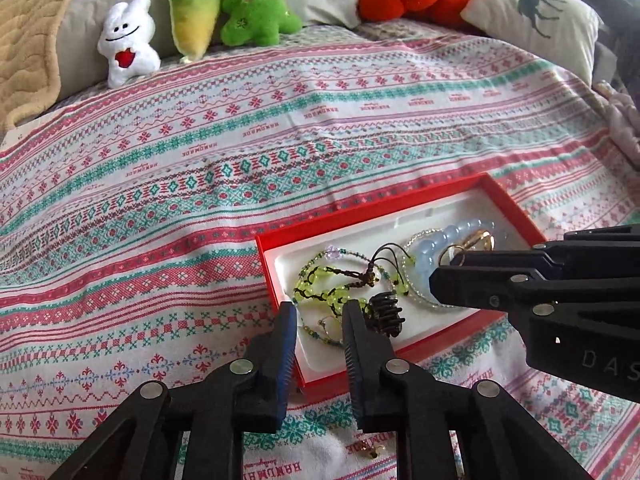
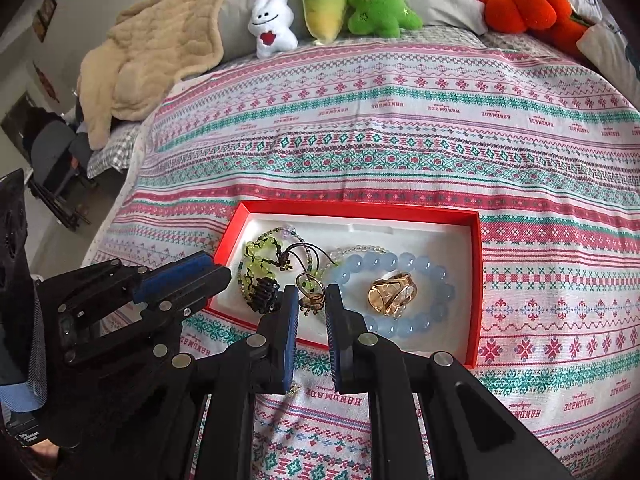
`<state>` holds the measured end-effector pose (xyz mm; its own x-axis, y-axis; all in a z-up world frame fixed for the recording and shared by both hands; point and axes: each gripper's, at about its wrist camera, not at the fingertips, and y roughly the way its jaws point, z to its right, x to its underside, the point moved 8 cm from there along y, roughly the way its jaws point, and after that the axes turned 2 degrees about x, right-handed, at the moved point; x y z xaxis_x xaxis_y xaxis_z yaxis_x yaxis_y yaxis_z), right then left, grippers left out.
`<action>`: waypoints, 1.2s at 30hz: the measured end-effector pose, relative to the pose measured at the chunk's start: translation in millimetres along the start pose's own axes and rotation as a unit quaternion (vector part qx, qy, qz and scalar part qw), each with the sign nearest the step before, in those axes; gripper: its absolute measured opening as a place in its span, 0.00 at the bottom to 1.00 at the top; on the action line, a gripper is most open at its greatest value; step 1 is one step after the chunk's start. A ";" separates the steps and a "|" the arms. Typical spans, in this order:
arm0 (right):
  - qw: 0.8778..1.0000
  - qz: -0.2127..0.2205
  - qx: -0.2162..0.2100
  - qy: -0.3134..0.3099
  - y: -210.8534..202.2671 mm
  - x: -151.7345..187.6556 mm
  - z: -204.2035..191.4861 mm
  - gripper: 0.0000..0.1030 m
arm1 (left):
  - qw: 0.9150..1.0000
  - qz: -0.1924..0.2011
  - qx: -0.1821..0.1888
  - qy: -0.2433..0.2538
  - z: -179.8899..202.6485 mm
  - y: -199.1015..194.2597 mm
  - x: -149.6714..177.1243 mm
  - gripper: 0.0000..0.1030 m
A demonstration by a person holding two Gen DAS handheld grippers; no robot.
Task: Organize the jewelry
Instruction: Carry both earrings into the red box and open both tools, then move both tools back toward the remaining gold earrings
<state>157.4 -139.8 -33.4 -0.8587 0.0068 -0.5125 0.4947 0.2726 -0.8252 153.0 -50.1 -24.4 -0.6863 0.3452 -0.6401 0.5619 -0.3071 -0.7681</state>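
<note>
A red box with a white lining lies on the patterned bedspread. In it lie a pale blue bead bracelet, a gold ring, a green bead bracelet, a dark hair claw and a small bronze ring. My left gripper is open over the box's near left edge. My right gripper is open with the bronze ring between its tips. A small gold piece lies on the cloth outside the box.
Plush toys stand at the back: a white bunny, a green carrot, a green tree and an orange pumpkin. A beige blanket is heaped at the far left. The bed's left edge drops to the floor.
</note>
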 end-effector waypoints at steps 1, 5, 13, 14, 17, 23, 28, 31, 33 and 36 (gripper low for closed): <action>1.000 0.000 -0.002 0.002 0.3 -0.1 -0.1 0.15 | 1.000 0.000 0.000 0.001 -0.8 -1.0 0.5 0.23; 1.000 -0.005 -0.009 0.003 1.2 0.3 -2.0 0.16 | 1.000 -0.004 -0.004 0.002 -3.0 -3.4 4.0 0.32; 1.000 0.007 -0.020 0.007 -13.4 -1.9 -4.7 0.45 | 1.000 -0.013 -0.009 0.001 -6.5 -7.8 12.7 0.50; 1.000 0.009 -0.020 0.006 -15.8 -1.7 -4.7 0.45 | 1.000 -0.014 -0.011 0.000 -7.0 -8.8 14.3 0.53; 1.000 0.011 -0.019 0.009 -22.8 1.0 -3.1 0.45 | 1.000 -0.020 -0.018 -0.006 -9.9 -10.8 19.1 0.60; 1.000 0.006 -0.003 0.015 -33.0 11.7 3.5 0.52 | 0.999 -0.037 -0.032 -0.017 -14.2 -12.7 30.5 0.73; 1.000 -0.004 0.007 0.009 -38.6 24.3 2.5 0.60 | 0.997 -0.061 -0.046 -0.029 -16.3 -10.6 43.5 0.82; 1.000 -0.011 0.017 0.002 -40.9 33.5 1.8 0.64 | 0.995 -0.080 -0.048 -0.035 -16.9 -7.6 53.3 0.84; 1.000 -0.017 0.026 -0.001 -41.4 39.8 2.4 0.66 | 0.994 -0.092 -0.052 -0.040 -18.1 -5.8 60.6 0.85; 0.999 -0.028 0.038 -0.002 -40.0 50.4 6.2 0.67 | 0.991 -0.110 -0.061 -0.043 -20.2 -2.5 71.5 0.85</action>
<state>95.1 -156.3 -27.6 -0.8851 -0.0104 -0.4652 0.4541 0.1988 -0.8685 111.9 -6.8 -68.6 -0.8327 0.3129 -0.4568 0.4419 -0.1217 -0.8888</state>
